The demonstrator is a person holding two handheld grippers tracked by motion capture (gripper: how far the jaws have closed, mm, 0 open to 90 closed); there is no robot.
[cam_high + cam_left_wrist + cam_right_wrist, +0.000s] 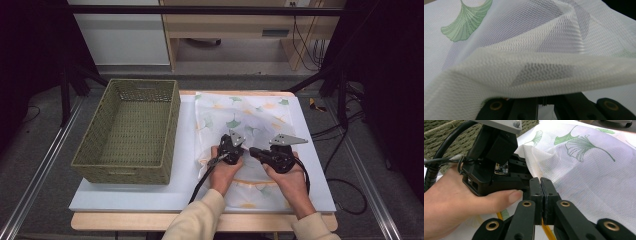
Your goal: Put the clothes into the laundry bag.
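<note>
I am pinching a raised fold of the thin mesh cloth (260, 117) with ginkgo-leaf print, lying on the table (185, 150) right of the woven basket (131, 131); left fingers (235, 145) and right fingers (541, 185) are both pressing together on it.

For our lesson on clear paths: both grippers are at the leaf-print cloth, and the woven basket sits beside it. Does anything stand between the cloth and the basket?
Nothing visible does. The cloth lies right of the basket with only bare white table between. Both the left gripper and right gripper are shut on the cloth.
</note>
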